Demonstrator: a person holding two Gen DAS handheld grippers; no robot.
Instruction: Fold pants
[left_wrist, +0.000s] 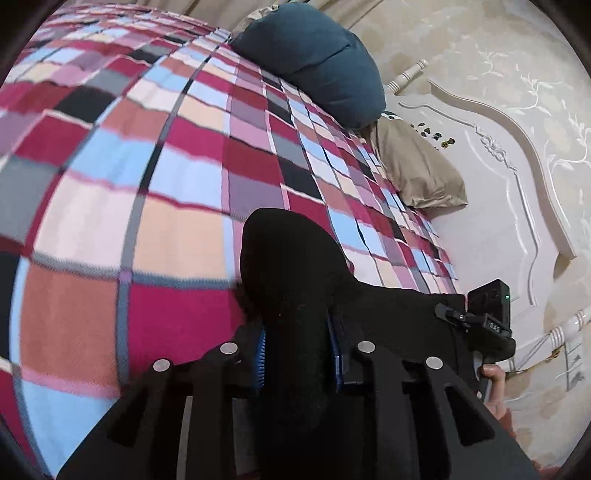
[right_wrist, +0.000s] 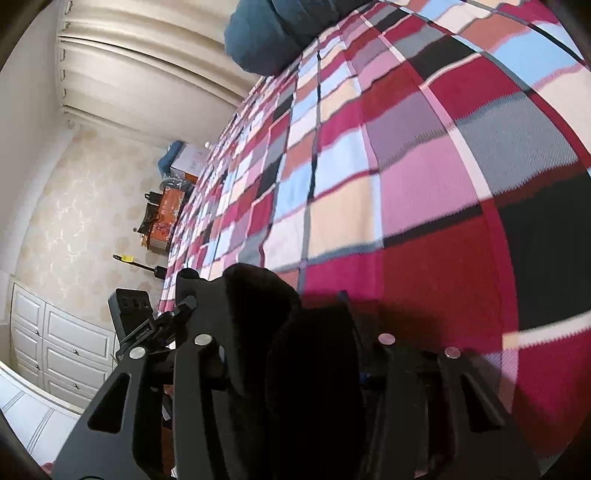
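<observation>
The black pants (left_wrist: 295, 280) are bunched between the blue pads of my left gripper (left_wrist: 299, 350), which is shut on them above the checked blanket (left_wrist: 147, 184). The cloth runs right toward my other gripper (left_wrist: 487, 317), seen at the right edge. In the right wrist view my right gripper (right_wrist: 295, 354) is shut on a thick fold of the same black pants (right_wrist: 266, 302), held over the blanket (right_wrist: 388, 166). The left gripper (right_wrist: 155, 325) shows at the left. Most of the pants are hidden under the grippers.
A dark blue pillow (left_wrist: 314, 55) and a tan pillow (left_wrist: 417, 166) lie by the white headboard (left_wrist: 498, 184). In the right wrist view, boxes (right_wrist: 166, 210) stand beside the bed, with white drawers (right_wrist: 55, 350) and a curtain (right_wrist: 147, 55) beyond.
</observation>
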